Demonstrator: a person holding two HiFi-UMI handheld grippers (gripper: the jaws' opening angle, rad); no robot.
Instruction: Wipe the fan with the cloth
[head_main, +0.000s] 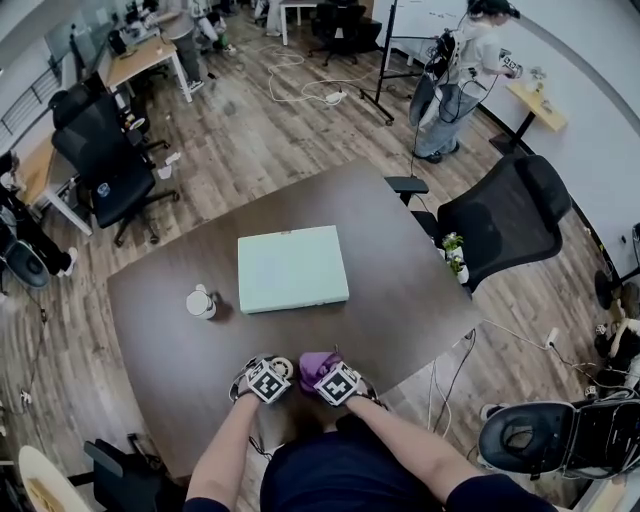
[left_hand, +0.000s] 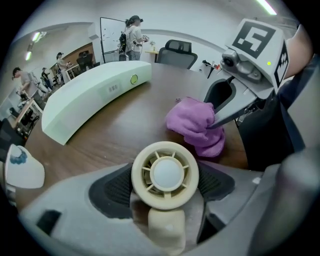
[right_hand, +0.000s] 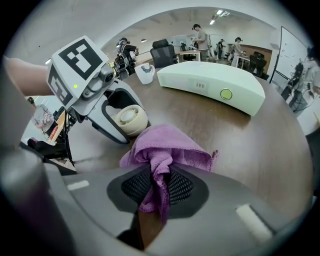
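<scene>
right, closest in, our left gripper (head_main: 264, 381) is clamped on the fan (left_hand: 165, 174), the dark pads pressed against both sides of its round cream head, the grille facing up at us and its stem hanging below. just beside it, the right gripper (head_main: 338, 383) has its jaws squeezed together on the cloth (right_hand: 167, 145), a purple bunch pinched in the middle, with folds spilling out in front and a tail trailing back between the pads. both tools point steeply down at the near edge of the brown table (head_main: 400, 290), and the cloth sits right next to the fan; we can't tell whether they touch. moving out, a flat pale green box (head_main: 292, 268) lies in the middle of the table, well apart from the grippers. left of it stands a small white pot (head_main: 201, 302). at the far right edge we spot a little plant (head_main: 455, 250), with a black chair (head_main: 505, 215) just behind it. further back, a person (head_main: 460, 70) stands on the wood floor.
</scene>
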